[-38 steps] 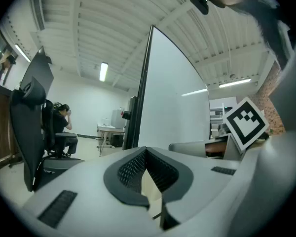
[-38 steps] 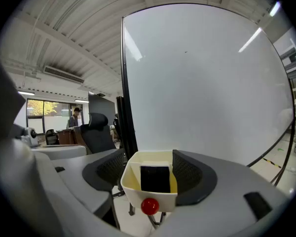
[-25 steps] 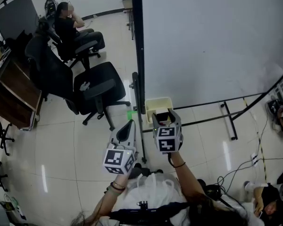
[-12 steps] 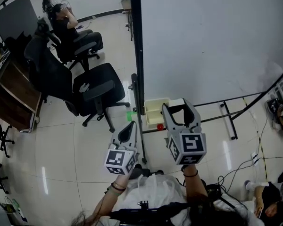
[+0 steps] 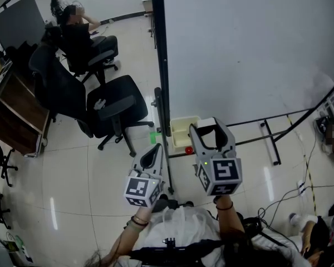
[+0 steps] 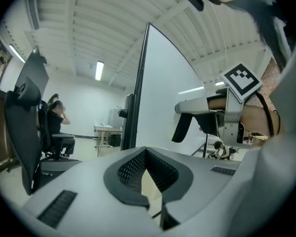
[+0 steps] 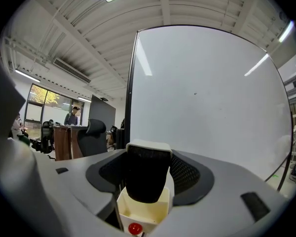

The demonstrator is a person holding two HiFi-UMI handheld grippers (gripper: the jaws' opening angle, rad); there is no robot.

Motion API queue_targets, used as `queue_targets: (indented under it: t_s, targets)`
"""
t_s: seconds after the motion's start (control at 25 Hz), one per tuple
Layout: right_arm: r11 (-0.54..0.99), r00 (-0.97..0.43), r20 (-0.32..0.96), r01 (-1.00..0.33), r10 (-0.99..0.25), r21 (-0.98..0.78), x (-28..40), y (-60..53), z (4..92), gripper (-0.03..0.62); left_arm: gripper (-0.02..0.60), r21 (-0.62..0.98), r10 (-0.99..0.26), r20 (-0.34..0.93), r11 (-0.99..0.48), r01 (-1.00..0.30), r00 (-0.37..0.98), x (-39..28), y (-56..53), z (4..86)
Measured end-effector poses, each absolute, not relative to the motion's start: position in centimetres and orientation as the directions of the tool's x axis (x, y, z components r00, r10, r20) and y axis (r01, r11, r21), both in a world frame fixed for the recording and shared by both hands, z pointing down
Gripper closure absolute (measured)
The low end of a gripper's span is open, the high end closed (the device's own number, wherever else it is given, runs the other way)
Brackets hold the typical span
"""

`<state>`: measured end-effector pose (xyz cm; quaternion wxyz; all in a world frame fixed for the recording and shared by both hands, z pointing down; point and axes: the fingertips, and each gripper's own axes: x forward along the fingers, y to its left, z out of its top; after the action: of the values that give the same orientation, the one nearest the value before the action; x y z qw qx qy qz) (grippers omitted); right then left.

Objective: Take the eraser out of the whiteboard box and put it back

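Observation:
My right gripper (image 5: 212,127) hangs in front of the whiteboard (image 5: 250,49), just above and to the right of the cream box (image 5: 183,128) fixed at the board's lower left. It is shut on the eraser (image 7: 147,174), a block with a white back and black felt, held upright between the pads. In the right gripper view the box (image 7: 143,212) lies below the eraser, with a small red round thing (image 7: 134,228) at its front. My left gripper (image 5: 155,147) is shut on nothing, left of the board's black post (image 5: 160,65).
Black office chairs (image 5: 114,102) stand on the tiled floor to the left, and a person (image 5: 78,29) sits farther back. A wooden desk (image 5: 16,110) is at far left. The board's stand feet (image 5: 270,141) and cables (image 5: 300,188) lie at right.
My right gripper rose out of the box with the eraser and shifted slightly right, then held still for the last half second. The left gripper stayed put.

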<state>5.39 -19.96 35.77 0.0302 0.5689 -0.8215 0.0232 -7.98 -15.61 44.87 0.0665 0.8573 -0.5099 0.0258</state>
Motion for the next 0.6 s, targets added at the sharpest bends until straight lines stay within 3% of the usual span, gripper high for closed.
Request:
queue_targets:
  t_s: [0.6]
  targets:
    - [0.353,-0.353,0.084,-0.936,-0.932,-0.012,5.6,-21.0,36.6,0.312,0.597,0.102,-0.877,0.121,-0.455,-0.884,0.465,-8.1,-15.9,45.3]
